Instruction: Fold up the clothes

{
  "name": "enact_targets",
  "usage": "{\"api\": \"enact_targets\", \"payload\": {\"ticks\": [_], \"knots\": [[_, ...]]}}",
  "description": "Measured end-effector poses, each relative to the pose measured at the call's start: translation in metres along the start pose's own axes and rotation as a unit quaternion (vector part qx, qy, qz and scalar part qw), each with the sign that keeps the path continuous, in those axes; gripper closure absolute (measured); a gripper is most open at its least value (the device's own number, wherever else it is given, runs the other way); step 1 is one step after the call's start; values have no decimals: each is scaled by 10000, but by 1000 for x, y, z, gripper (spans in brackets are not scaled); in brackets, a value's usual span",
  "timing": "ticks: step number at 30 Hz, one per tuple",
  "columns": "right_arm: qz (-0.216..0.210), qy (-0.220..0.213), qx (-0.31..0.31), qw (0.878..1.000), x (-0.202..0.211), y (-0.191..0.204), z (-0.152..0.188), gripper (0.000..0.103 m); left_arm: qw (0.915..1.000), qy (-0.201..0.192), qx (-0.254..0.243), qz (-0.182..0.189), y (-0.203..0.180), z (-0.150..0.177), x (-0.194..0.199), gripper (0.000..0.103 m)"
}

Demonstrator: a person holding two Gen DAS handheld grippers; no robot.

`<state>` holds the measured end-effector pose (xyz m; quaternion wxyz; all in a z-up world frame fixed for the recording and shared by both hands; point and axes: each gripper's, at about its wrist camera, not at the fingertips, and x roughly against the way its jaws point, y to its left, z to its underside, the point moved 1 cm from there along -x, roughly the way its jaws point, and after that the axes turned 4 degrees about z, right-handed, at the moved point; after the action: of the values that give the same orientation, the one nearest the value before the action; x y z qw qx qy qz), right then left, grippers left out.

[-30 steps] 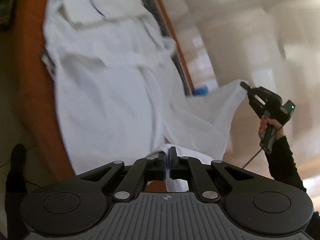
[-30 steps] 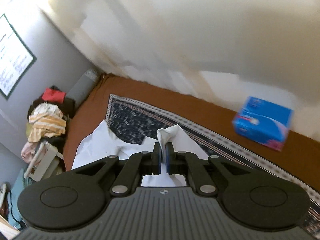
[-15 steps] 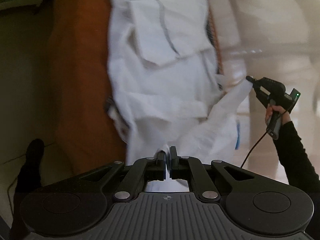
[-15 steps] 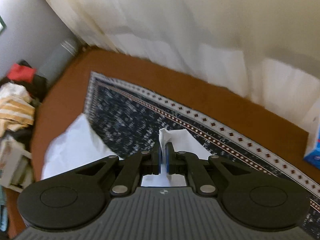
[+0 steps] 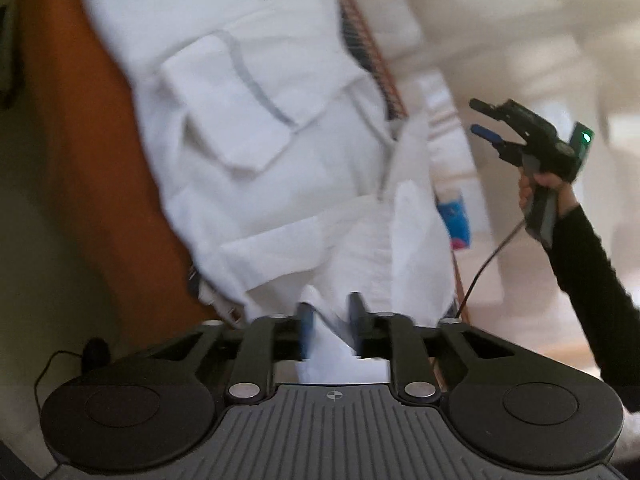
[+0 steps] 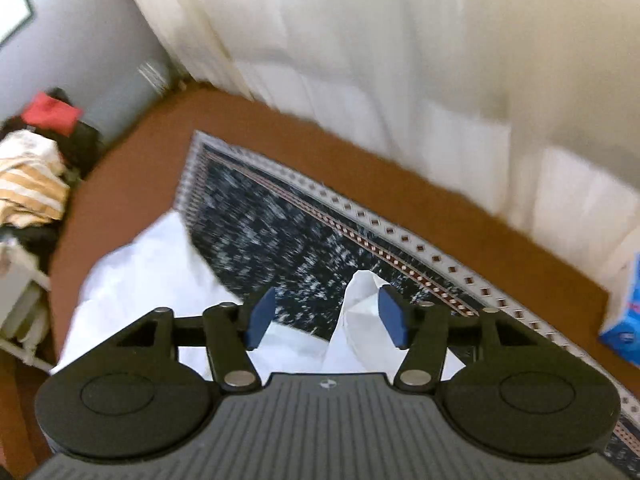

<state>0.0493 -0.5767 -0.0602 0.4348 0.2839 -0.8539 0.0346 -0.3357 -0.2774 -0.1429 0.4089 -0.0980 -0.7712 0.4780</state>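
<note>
A white garment with a flap pocket lies spread on the brown surface. My left gripper is open at the garment's near edge, and a loose fold of the cloth still lies between its fingers. My right gripper hangs in the air to the right of the garment, open and holding nothing, with a hand in a black sleeve on its grip. In the right wrist view the right gripper stands wide open, and a white cloth peak rises just inside its right pad.
A dark patterned runner lies along the brown surface under the garment. A blue tissue box sits at the right edge. White curtains hang behind. A pile of clothes is heaped at the far left.
Both grippers have gone from shut on the white cloth to open. The lifted edge has dropped onto the garment, and the right gripper has drawn away from it.
</note>
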Motion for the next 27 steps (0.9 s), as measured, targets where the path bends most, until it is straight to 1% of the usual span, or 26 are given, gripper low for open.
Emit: {"api": "enact_targets", "payload": {"ticks": [1,3,5,7,10,13,16,20,23,24,27], "knots": [[-62,-111,49,9999,19,-1,3,38,9999,-71,-128,-35,-5,-4,4,32],[-150,-246,117,9995,51,-3,17,33,9996,-108,-243,-106,-9,-9,10,31],[-265,-223,171,9993,80,-8,44,32,9991,-123,-322,-239,-11,-12,14,31],[-329,-130,134,9993,96,-15,74,32,9974,-80,-597,-404,-19,-15,13,31],[-441,71,-24,9990,104,-24,126,32,9886,-43,-1376,-616,-43,-26,-12,29],[-542,283,-431,9972,106,-29,172,32,9742,29,-2092,-842,-65,-37,-41,27],[-661,467,-861,9930,108,-31,211,32,9649,379,-2432,-916,-71,-51,-75,25],[-586,630,-1205,9890,113,-16,241,32,9520,1039,-2696,-1008,-61,-60,-110,24],[-510,749,-1467,9850,116,-3,263,32,9447,1426,-2805,-919,-51,-65,-123,24],[-490,754,-1556,9837,116,2,267,32,9420,1552,-2840,-884,-47,-66,-128,24],[-487,592,-1854,9797,101,31,257,32,9335,1924,-2952,-670,-37,-74,-137,26]]}}
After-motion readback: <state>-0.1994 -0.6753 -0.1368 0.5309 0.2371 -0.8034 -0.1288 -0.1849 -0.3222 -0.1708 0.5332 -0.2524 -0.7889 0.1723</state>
